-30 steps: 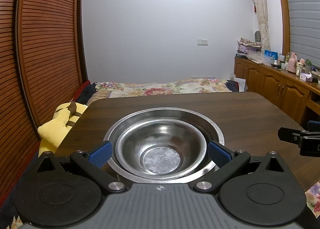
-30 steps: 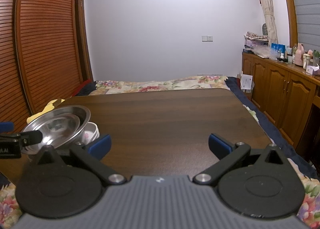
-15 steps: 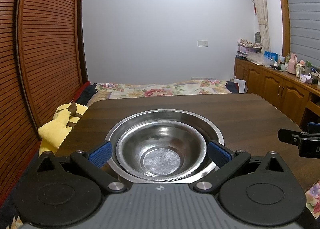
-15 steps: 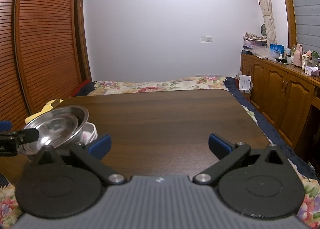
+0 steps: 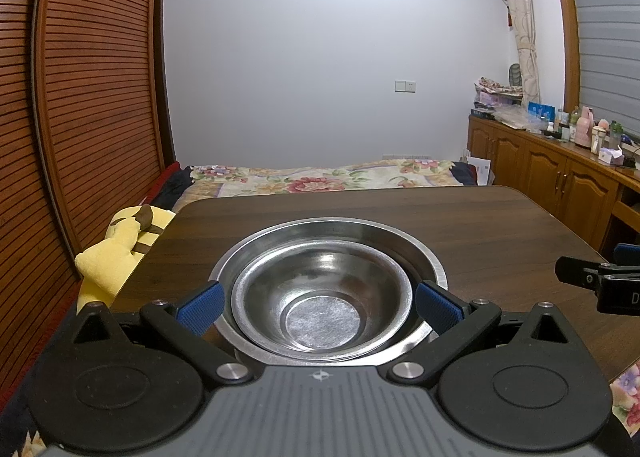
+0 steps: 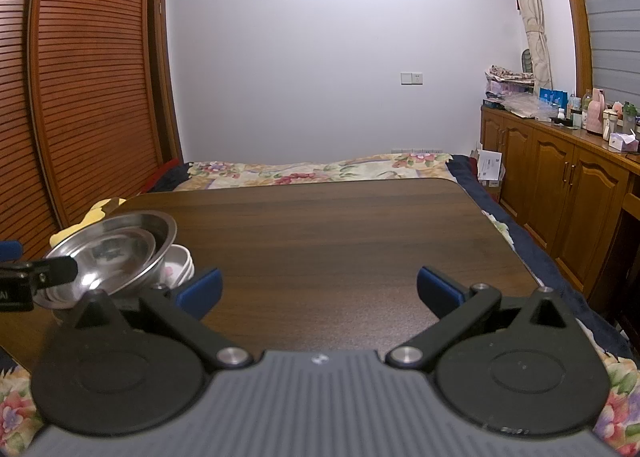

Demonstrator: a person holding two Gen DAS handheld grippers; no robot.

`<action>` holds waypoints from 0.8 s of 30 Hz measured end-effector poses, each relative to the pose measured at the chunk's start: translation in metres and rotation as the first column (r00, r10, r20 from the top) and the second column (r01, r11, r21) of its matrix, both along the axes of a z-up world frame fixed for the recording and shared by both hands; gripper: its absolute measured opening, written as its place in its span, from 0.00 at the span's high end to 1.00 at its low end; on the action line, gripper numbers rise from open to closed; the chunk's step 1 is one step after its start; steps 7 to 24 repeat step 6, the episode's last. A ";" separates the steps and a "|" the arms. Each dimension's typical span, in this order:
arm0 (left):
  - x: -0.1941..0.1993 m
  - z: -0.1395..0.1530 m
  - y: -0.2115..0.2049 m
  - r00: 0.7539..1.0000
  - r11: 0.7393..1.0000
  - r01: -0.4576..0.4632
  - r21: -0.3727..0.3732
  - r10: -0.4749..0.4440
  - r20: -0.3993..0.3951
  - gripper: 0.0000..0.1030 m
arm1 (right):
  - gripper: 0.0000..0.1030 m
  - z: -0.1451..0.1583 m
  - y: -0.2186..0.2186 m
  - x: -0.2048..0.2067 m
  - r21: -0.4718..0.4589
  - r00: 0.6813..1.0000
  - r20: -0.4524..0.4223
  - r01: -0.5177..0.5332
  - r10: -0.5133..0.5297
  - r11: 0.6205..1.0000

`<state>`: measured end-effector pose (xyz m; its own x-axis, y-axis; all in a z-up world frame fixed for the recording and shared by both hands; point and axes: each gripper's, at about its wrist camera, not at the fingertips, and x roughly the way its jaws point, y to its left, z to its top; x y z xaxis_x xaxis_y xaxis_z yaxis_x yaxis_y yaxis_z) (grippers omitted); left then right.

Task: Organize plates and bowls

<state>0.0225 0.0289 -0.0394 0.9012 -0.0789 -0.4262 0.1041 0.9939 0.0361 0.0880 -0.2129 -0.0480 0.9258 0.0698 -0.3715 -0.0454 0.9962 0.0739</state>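
Little is changed from a second earlier: in the left wrist view the nested metal bowls are framed almost as before, shifted only slightly, and in the right wrist view the stack is seen a touch higher and more tilted.

In the left wrist view, the left gripper [image 5: 318, 303] is held with its blue-padded fingers [image 5: 200, 307] spread wide on either side of the bowls. A smaller steel bowl [image 5: 322, 299] is nested inside a larger steel bowl [image 5: 424, 257], both over the dark wooden table [image 5: 500, 225]. The pads are seen just beside the outer rim; whether they touch it cannot be told. The tip of the right gripper [image 5: 592, 281] is seen at the right edge. A yellow plush toy [image 5: 116, 253] lies off the table's left edge, and a bed with a floral cover [image 5: 320, 177] is behind.

In the right wrist view, the right gripper [image 6: 318, 287] is held wide apart over bare table [image 6: 340, 237] with nothing between its fingers. At the left, the steel bowls [image 6: 116, 253] are seen tilted, leaning over a stack of white bowls [image 6: 178, 267] beneath them. The left gripper's finger [image 6: 52, 271] is seen in front of the steel bowls' rim.
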 end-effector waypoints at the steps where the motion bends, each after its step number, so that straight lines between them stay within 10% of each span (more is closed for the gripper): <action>1: 0.000 0.000 0.000 1.000 1.000 -0.001 -0.001 0.001 0.000 0.00 | 0.00 0.000 0.000 0.000 0.000 1.000 0.000 0.000 0.000 1.000; 24: 0.000 0.000 0.000 1.000 1.000 0.001 0.000 -0.001 -0.001 0.00 | 0.00 0.000 0.000 0.000 -0.001 1.000 0.000 0.001 -0.001 1.000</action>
